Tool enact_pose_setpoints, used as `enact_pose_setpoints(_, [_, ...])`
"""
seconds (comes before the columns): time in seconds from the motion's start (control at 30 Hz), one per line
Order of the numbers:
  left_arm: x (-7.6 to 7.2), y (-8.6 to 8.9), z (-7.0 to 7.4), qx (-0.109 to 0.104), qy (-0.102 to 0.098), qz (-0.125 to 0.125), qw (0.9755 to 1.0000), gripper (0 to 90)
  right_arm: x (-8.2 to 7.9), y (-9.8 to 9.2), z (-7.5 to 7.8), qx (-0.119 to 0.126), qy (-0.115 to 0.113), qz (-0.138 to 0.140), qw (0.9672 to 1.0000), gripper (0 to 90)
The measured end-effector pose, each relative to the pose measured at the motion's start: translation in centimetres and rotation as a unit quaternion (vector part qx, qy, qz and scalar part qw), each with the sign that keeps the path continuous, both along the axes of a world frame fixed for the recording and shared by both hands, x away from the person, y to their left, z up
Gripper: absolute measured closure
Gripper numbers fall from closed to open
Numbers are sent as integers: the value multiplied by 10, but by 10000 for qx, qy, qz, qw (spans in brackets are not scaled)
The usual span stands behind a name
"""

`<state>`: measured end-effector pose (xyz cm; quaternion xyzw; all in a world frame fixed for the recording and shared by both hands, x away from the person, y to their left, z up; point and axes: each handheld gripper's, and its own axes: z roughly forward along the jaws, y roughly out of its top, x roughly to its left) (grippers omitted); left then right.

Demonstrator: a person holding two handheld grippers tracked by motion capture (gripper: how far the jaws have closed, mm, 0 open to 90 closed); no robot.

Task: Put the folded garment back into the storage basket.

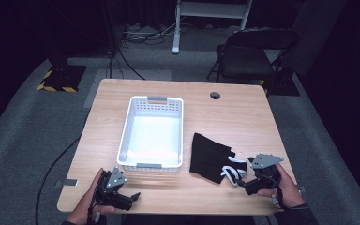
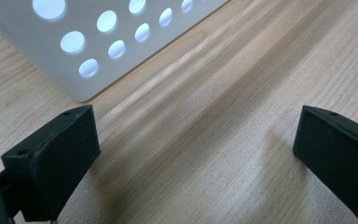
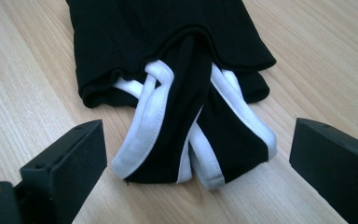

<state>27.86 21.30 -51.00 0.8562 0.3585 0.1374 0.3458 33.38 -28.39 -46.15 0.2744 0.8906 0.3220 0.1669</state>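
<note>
The right gripper (image 1: pixel 246 185) sits at the near end of the folded black fabric garment with white trim (image 1: pixel 214 162), its 2 jaws spread wide and holding nothing; the garment lies flat on the pale wooden table (image 1: pixel 234 117), just to the right of the white perforated plastic basket (image 1: pixel 152 132). The step in hand looks like a first pinch on the cloth, and it would go best if the jaws straddle the bunched white-edged end (image 3: pixel 168 135) and close low against the tabletop, catching several layers so the fold lifts whole. The left gripper (image 1: pixel 122 199), its jaws also wide apart and empty, waits by the basket's near left corner (image 2: pixel 81 95). The right gripper view shows how the white bands cross and loop, which the high view blurs; the high view shows the basket's open, bare interior and the gap between it and the garment.
</note>
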Motion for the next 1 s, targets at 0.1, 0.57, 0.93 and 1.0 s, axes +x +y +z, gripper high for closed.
enact_pose_setpoints(0.1, [0,0,0,0,0,1,10000,2,2,4,0,-4,-7,32,10000,43])
enact_pose_setpoints(0.57, [0,0,0,4,-2,0,10000,2,11,22,1,-61,1,138,9999,44])
enact_pose_setpoints(0.93, [0,0,0,1,-1,0,10000,2,17,32,1,-66,10,204,9998,44])
enact_pose_setpoints(1.0, [0,0,0,2,-2,2,10000,2,18,33,0,-64,10,207,9998,44])
